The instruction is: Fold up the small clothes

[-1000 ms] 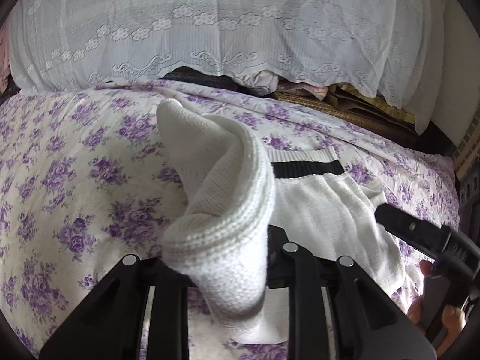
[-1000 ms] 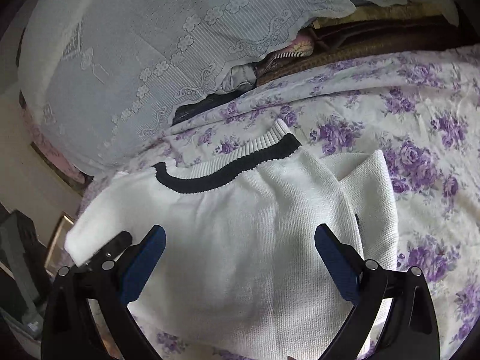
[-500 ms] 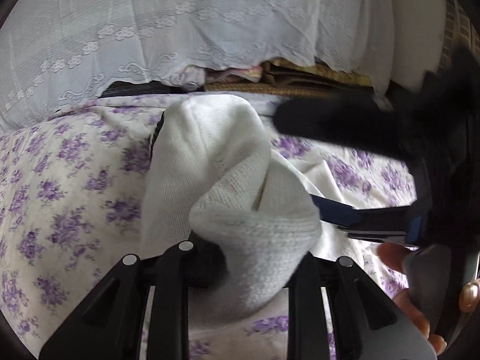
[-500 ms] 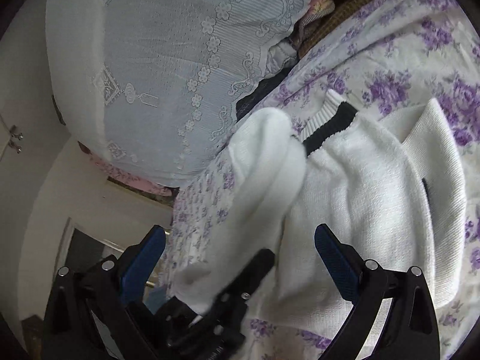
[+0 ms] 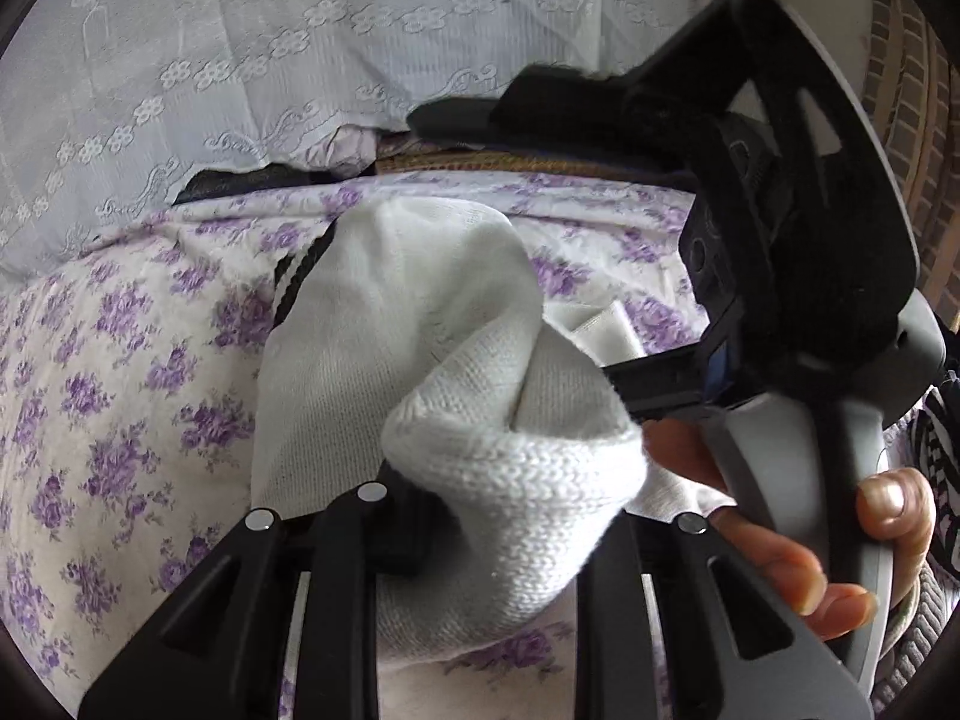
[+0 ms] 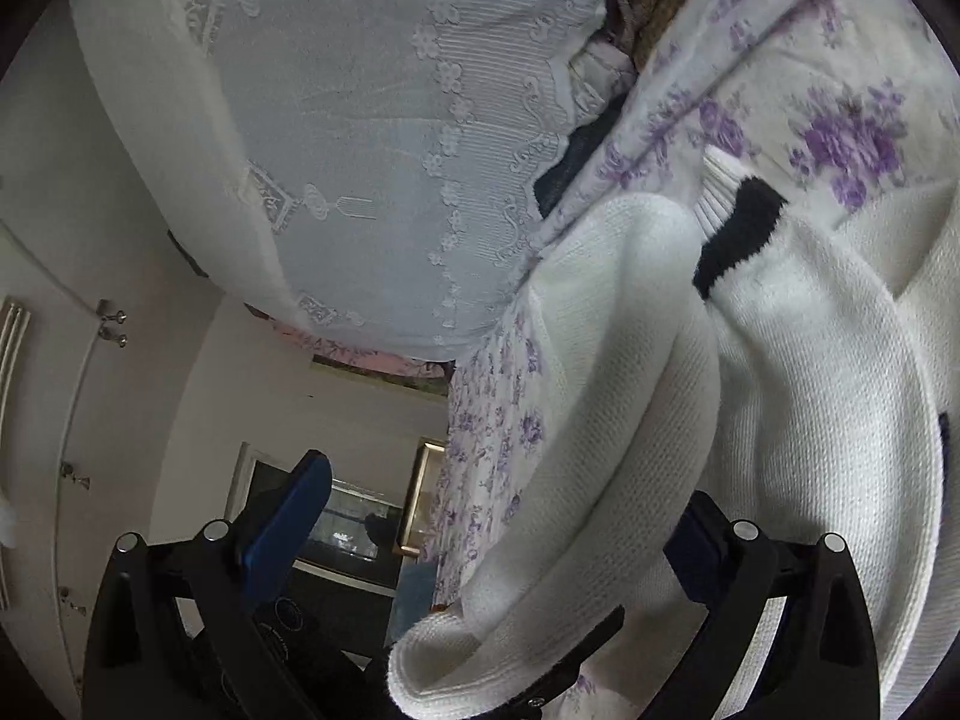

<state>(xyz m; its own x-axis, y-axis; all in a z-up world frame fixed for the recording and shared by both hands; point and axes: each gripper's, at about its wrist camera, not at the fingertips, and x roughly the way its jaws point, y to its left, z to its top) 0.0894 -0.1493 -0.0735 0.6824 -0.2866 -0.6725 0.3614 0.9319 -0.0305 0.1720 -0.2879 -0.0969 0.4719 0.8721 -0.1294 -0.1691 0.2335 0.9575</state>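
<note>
I see the white knit sweater (image 6: 798, 396), ribbed with a black collar band, lying on the floral bedsheet (image 5: 120, 348), collar toward the lace cover (image 5: 252, 60). My left gripper (image 5: 480, 516) is clamped on a bunched sleeve lifted above the sweater's body. My right gripper (image 6: 498, 540) stands wide apart, holding nothing, just beside that sleeve, crowding the left view.

No readable text, labels, brands, numbers or signs anywhere
</note>
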